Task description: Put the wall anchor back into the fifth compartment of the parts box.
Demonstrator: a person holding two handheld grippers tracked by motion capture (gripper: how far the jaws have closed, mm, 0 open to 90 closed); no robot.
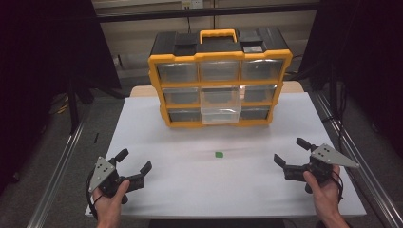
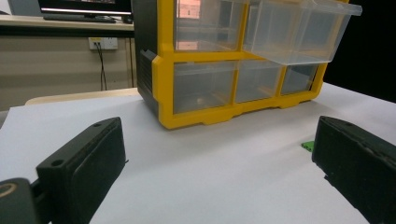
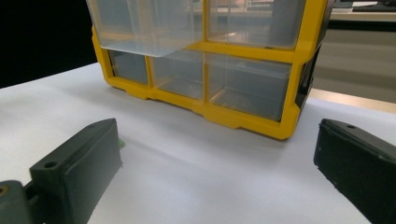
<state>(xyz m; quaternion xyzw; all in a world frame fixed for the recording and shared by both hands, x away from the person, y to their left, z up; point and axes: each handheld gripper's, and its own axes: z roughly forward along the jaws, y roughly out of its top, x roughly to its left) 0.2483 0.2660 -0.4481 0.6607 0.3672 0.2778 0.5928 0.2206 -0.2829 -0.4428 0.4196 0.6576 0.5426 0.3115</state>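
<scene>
Right now your white surface (image 1: 190,180) spans the whole work area, and at its far side stands the yellow-and-black organizer (image 1: 219,78), a cabinet of clear drawers in three rows with a yellow handle on top. Its middle drawer (image 1: 219,105) is pulled out toward you, sticking forward past the others; in the left tool view it hangs out over the bottom row (image 2: 299,30), and in the right tool view it shows at the upper left (image 3: 144,25). Your left tool (image 1: 133,164) sits near the front left corner of the surface, released, its jaws standing wide apart with nothing between them. Your right tool (image 1: 291,151) sits near the front right edge, likewise released, jaws spread and empty. Between the two tools, well apart from each, and in front of the organizer, lies the small green piece (image 1: 219,154) flat on the surface; the left tool view catches it just beside the right-hand jaw (image 2: 307,145).
</scene>
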